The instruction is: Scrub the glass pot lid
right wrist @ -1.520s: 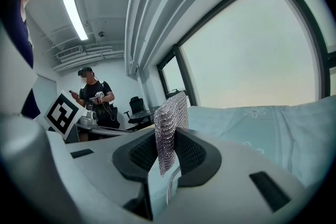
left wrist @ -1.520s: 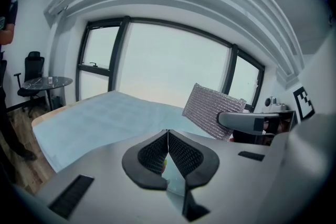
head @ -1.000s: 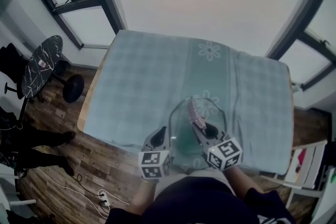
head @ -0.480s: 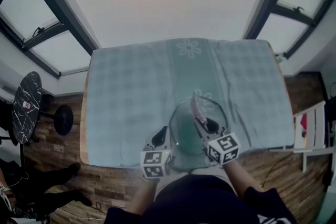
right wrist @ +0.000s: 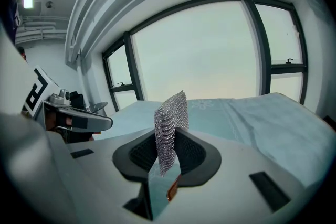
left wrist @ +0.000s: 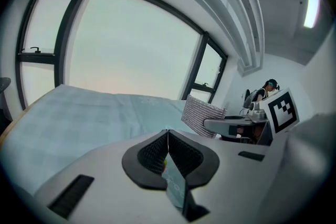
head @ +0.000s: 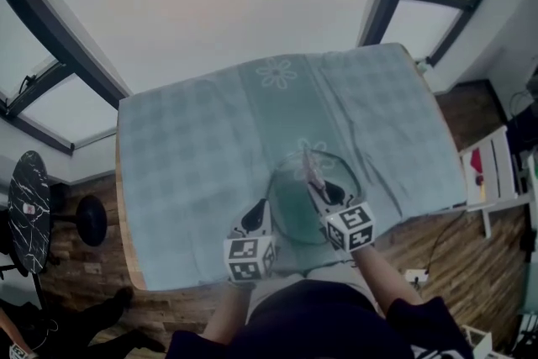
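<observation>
1. The left gripper (left wrist: 167, 136) has its jaws pressed together; whether they nip the lid's rim is unclear.
2. The right gripper (right wrist: 167, 147) is clamped on an upright silver mesh scrubbing pad (right wrist: 170, 120).
3. The round, dark-rimmed glass pot lid (head: 294, 210) lies between both grippers; it is near the front edge of the pale green checked tablecloth (head: 185, 155).

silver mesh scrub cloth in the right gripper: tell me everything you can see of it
The silver mesh scrub cloth looks like shiny knitted metal wire, folded into a narrow ribbed strip. It stands almost upright. Its lower end is pinched between the dark textured fingers of the right gripper, which is shut on it, and its top sticks up free above them. It is held above the pale green tablecloth. Only the fingers are seen touching it.
</observation>
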Available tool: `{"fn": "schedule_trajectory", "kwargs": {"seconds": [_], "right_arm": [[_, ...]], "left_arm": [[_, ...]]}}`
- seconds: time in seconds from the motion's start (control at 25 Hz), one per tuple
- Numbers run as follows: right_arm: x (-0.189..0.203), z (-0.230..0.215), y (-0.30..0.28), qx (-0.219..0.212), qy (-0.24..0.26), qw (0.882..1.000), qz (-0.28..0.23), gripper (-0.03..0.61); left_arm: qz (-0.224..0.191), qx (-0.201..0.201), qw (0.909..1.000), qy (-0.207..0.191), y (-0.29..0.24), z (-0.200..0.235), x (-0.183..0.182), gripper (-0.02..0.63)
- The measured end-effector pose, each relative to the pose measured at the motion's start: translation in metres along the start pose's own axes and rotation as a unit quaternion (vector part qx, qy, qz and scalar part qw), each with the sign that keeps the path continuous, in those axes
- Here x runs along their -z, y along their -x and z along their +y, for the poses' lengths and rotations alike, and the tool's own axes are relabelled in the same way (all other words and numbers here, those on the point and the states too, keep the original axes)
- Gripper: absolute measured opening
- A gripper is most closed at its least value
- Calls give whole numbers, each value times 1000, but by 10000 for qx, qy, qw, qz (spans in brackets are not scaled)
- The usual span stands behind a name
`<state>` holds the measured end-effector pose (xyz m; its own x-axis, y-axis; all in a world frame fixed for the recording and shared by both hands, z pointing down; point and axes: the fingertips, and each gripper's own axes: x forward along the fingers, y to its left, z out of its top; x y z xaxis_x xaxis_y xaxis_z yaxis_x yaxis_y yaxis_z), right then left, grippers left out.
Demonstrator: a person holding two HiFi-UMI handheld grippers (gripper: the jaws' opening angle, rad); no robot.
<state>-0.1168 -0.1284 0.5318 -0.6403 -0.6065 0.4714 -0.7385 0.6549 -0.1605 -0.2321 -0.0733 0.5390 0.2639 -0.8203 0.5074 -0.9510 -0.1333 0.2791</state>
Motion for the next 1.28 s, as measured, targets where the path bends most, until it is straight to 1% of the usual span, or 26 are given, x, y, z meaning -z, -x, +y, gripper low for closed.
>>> {"fn": "schedule_trajectory", "kwargs": {"seconds": [0.2,0.36,0.6,0.88,1.12,1.28], "right_arm": [[9,-8,-15,265,-1,9995,170,81],[15,-13,-28,452,95,9985,301,82],[29,-22,-47,737,224,9951,617,82],[45,-27,-63,860,263,9912,970,81],[52,-32,-72,957,493,9867,1220,81],[55,-36,-75,1088,484,9849,1256,82]], "left_arm": [[144,214,9996,-68,-14,4,4,3],[252,412,9988,-54,-22,3,3,3],[373,556,9977,-128,-32,7,5,3],[482,658,9965,-168,-41,13,8,3],[479,670,9966,-96,-46,20,3,3],[509,653,9965,-53,-50,24,4,3]]}}
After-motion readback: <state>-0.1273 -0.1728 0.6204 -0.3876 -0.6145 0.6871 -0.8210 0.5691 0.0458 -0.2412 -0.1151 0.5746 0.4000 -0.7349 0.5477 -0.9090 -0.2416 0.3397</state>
